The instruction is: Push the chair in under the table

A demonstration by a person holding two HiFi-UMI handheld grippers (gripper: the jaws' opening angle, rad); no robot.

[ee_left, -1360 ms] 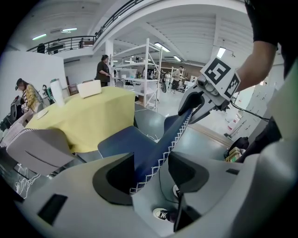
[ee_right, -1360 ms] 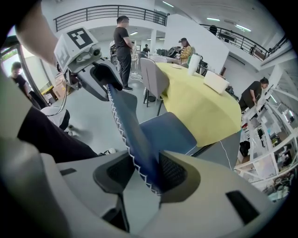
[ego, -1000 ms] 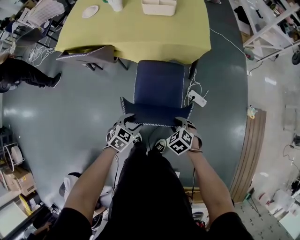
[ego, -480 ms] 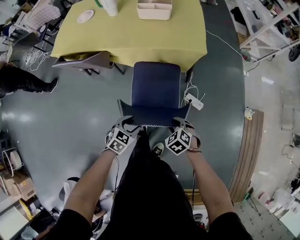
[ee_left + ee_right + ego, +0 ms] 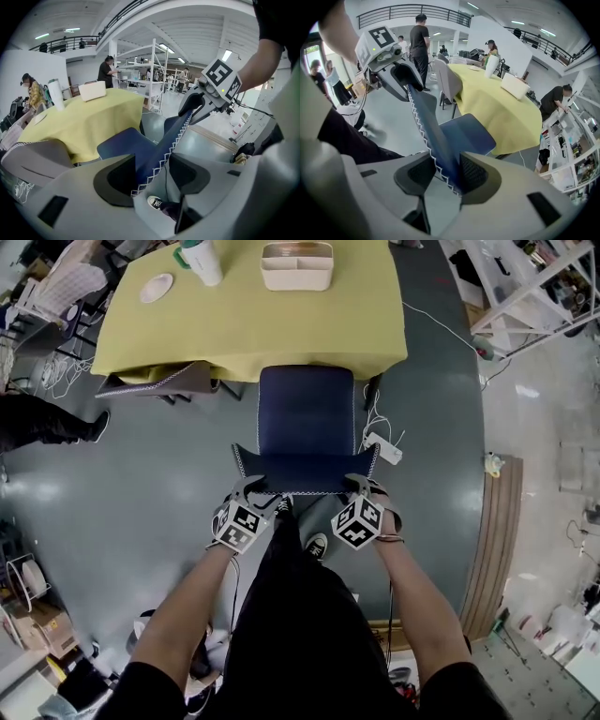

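At the far left, a bystander's dark trouser leg [image 5: 42, 420] stands on the grey floor [image 5: 141, 474], well apart from the furniture, and the floor between it and the chairs lies bare. A grey chair [image 5: 169, 381] sits pushed under the near left corner of the worktop [image 5: 281, 334], whose yellow cloth hangs over the near edge. A small plate [image 5: 156, 287], a white cup [image 5: 200, 261] and a cream box [image 5: 296, 265] stand toward the far side. The blue chair [image 5: 307, 409] faces the middle of that near edge. The front of its seat is just at the hanging cloth, while most of the seat stands out on open floor, with a gap between it and the grey chair. The left tool [image 5: 253, 487] straddles the left end of the backrest [image 5: 305, 472]. Its jaws stand apart with the stitched edge running between them, lying against one pad and clear of the other. The person's shoe [image 5: 317, 545] shows on the floor just behind the backrest. The right tool [image 5: 363, 486] straddles the right end in the same way, its jaws wide, with one pad against the cloth and a gap at the other. Just right of the seat, a white power strip [image 5: 384, 448] and its cable lie on the floor near the chair. Farther right, a wooden platform edge [image 5: 492, 540] and a shelving rack [image 5: 525, 287] border the open floor.
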